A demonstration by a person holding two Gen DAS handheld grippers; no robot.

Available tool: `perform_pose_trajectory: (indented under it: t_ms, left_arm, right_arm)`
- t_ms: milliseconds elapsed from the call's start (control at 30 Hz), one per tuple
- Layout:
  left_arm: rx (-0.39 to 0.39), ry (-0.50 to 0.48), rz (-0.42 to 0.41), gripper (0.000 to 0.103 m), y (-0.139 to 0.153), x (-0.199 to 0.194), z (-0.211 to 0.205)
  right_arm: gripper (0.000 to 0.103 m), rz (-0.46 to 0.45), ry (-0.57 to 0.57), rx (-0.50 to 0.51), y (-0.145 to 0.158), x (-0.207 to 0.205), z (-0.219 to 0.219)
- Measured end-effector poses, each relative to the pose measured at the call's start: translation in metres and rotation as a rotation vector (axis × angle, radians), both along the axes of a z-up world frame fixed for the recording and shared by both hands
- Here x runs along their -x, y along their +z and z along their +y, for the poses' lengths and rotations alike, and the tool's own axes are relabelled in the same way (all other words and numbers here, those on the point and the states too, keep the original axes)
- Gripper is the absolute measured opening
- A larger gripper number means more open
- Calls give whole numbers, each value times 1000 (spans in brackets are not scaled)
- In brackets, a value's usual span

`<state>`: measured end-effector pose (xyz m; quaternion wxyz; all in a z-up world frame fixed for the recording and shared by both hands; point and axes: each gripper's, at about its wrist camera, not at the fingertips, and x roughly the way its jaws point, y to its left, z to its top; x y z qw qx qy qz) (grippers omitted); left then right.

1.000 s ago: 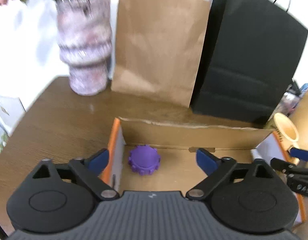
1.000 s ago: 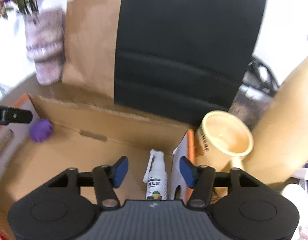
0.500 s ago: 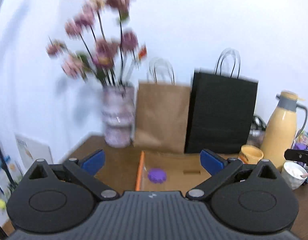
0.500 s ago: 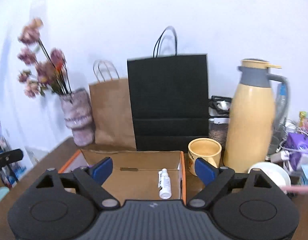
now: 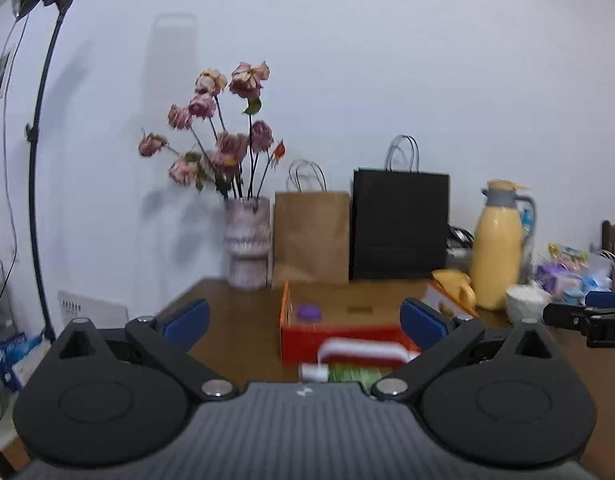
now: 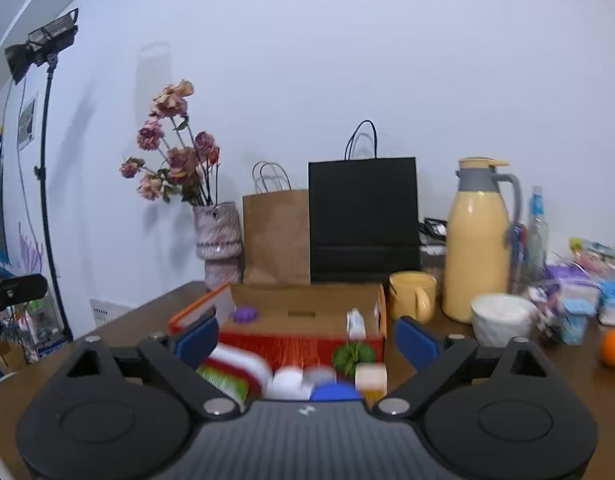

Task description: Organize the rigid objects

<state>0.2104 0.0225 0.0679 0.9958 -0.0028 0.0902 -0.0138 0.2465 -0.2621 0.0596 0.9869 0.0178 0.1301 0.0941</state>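
An orange-sided cardboard box (image 5: 303,342) (image 6: 299,346) sits open on the brown table. A purple toothed ring (image 5: 308,312) (image 6: 245,314) lies in its left end and a white spray bottle (image 6: 355,322) in its right end. Blurred loose objects lie in front of the box: a red-and-white one (image 5: 361,350), a green packet (image 6: 223,380), a white cap (image 6: 287,380), a blue lid (image 6: 334,392), a small green plant (image 6: 353,354) and a beige cube (image 6: 370,378). My left gripper (image 5: 305,318) and right gripper (image 6: 307,338) are both open, empty, and held back from the box.
A flower vase (image 5: 247,248), a brown paper bag (image 5: 311,236) and a black bag (image 5: 399,224) stand behind the box. A yellow mug (image 6: 413,296), yellow thermos (image 6: 479,240), white bowl (image 6: 503,318), an orange (image 6: 614,346) and clutter are at the right. A light stand (image 5: 39,160) is at the left.
Both grippers have pulled back and away from the box, still open. The purple ring and spray bottle stay in the box. The loose objects before the box have come into view.
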Motion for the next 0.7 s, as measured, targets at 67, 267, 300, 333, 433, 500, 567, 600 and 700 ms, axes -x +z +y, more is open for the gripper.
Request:
perform_pose_trajectory:
  t_ms: [67, 267, 300, 333, 433, 500, 567, 600, 700]
  left_arm:
    - [-10, 3, -17, 103, -11, 38, 1]
    - [9, -13, 9, 103, -40, 137, 6]
    - [13, 13, 26, 103, -46, 146, 6]
    - [18, 41, 49, 103, -51, 154, 5]
    - [50, 44, 74, 103, -60, 172, 3]
    - [64, 25, 76, 103, -60, 178, 0]
    - [56, 12, 49, 103, -61, 183, -3]
    - [51, 17, 44, 103, -60, 183, -3]
    - [59, 9, 41, 103, -56, 186, -2]
  right_arm:
    - [97, -1, -7, -2, -6, 35, 0]
    - [103, -11, 75, 13, -26, 143, 8]
    - [103, -4, 86, 34, -29, 160, 11]
    - [103, -4, 90, 45, -32, 173, 14]
    - [103, -13, 90, 29, -36, 204, 21]
    - [103, -49, 89, 14, -36, 220, 27]
    - [103, -83, 90, 14, -35, 230, 31]
    - [103, -90, 93, 17, -34, 232, 33]
    - [103, -89, 99, 8, -31, 231, 35]
